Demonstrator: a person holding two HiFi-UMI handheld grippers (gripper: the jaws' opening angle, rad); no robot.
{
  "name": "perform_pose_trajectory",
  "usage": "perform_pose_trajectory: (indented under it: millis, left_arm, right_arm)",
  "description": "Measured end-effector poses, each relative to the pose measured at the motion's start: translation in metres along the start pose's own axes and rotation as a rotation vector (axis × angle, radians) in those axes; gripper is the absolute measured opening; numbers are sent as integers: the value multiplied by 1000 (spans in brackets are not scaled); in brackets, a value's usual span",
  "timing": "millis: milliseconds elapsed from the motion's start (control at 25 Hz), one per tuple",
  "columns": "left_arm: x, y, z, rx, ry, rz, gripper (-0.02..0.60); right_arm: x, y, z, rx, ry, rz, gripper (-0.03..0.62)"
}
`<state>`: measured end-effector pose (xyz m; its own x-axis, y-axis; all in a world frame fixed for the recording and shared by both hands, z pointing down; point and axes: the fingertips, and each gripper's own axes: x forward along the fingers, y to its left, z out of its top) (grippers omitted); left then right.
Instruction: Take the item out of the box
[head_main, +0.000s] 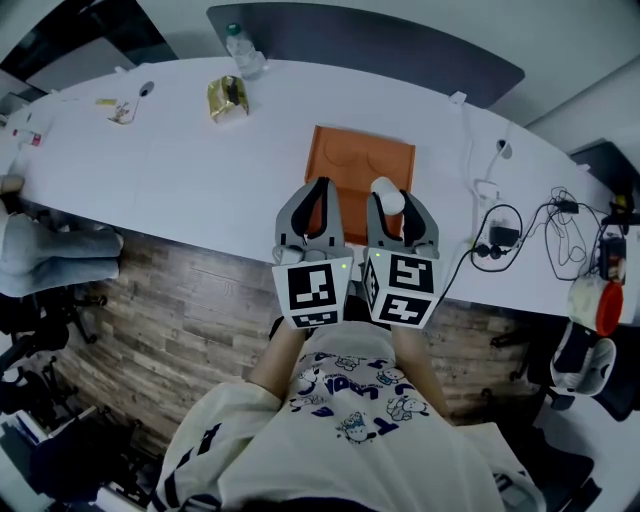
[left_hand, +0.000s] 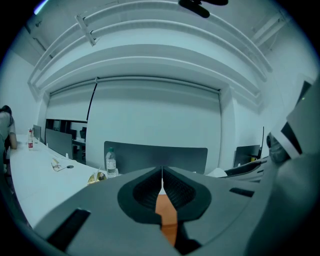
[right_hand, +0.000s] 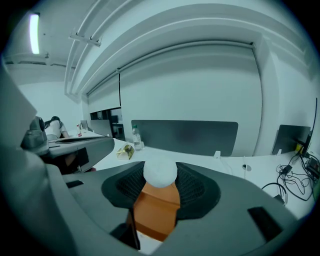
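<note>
My right gripper (right_hand: 160, 182) pinches the white round item (right_hand: 160, 171), jaws wide, just above the orange box (head_main: 352, 158) so it clears it. My left gripper (left_hand: 162, 184) is closed and empty over the box's near edge.

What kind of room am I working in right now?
Most likely an open-plan office or meeting room: a long white table, a dark divider panel along its far edge, and a charger with tangled cables at the right.

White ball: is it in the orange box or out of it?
Out. The right claw grips the white ball between its pads, up above the orange box.
</note>
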<state>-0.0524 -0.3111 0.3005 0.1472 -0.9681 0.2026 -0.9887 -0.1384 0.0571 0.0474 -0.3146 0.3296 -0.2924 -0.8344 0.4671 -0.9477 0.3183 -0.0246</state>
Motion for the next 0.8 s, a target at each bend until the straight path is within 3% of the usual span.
perform_pose_trajectory:
  millis: [800]
  left_arm:
    - [-3,3,17,10,-35,22,21]
  right_arm:
    - [-5,3,19,3,-54,23,193]
